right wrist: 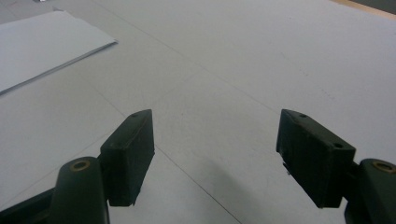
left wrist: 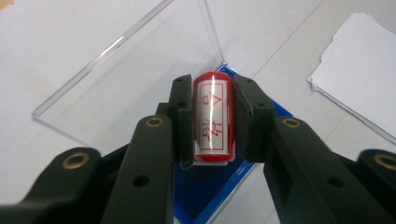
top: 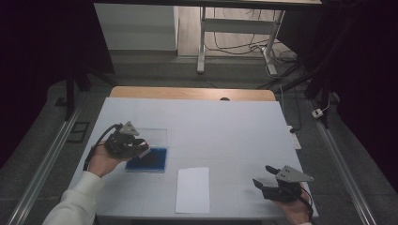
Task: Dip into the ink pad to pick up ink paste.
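Note:
My left gripper (left wrist: 213, 88) is shut on a red cylindrical stamp (left wrist: 212, 121) with a white label bearing red characters. It holds the stamp a little above a blue ink pad (left wrist: 205, 191) whose clear lid (left wrist: 140, 70) lies open flat behind it. From above, the left gripper (top: 142, 149) hovers at the left edge of the blue pad (top: 152, 160), with the clear lid (top: 154, 136) beyond. My right gripper (top: 263, 177) rests open near the table's front right. Nothing lies between its jaws (right wrist: 215, 140), just bare table.
A white sheet of paper (top: 193, 190) lies near the front edge, between the two grippers; it also appears as paper (left wrist: 359, 70) and paper (right wrist: 42, 42). The white table top (top: 225, 126) ends at a wooden strip at the back. Table legs and cables stand on the floor beyond.

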Available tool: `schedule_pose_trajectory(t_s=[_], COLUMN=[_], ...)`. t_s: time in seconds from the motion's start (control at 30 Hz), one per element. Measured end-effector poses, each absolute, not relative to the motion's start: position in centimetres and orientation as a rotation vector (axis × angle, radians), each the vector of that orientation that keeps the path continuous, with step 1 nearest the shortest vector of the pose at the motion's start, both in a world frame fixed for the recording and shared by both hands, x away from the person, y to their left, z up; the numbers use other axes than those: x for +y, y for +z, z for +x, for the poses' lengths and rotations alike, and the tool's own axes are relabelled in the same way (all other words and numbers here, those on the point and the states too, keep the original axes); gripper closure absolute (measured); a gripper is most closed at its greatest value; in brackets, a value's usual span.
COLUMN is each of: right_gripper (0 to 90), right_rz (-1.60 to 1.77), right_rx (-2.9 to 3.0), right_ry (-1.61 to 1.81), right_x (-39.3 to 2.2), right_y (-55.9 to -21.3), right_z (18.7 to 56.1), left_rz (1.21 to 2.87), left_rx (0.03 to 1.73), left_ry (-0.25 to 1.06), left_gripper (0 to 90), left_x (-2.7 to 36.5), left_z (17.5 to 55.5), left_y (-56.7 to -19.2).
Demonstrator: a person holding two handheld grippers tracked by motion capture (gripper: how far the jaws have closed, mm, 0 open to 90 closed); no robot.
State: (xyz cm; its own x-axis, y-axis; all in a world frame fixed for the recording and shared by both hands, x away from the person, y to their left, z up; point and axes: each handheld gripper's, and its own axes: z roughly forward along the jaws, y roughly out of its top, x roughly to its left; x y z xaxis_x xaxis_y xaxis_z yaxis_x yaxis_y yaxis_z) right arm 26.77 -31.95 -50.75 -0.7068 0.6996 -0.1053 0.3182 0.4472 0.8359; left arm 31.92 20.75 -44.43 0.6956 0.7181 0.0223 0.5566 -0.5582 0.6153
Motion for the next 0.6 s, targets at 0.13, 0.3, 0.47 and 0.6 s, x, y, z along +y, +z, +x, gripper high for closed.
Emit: schedule_pose_trajectory(t_s=[0.13,0.3,0.47,0.6], right_gripper=[27.4,27.4,27.4,27.4], right_rz=[0.859,0.864,0.863,0.865], right_rx=[2.267,2.267,2.275,2.275], right_ry=[1.169,1.16,1.16,1.152], right_x=[-31.9,-31.9,-32.0,-31.9], right_y=[-50.8,-50.8,-50.9,-50.9], right_z=[26.8,26.8,26.8,26.8], left_rz=[2.319,2.333,2.337,2.349], left_rx=[0.997,1.014,1.029,1.026], left_ry=[0.346,0.318,0.304,0.291], left_gripper=[70.8,70.7,70.7,70.7], left_x=[21.1,21.2,21.0,20.7], left_z=[32.0,32.3,32.6,32.8], left_y=[-45.0,-46.1,-46.9,-47.5])
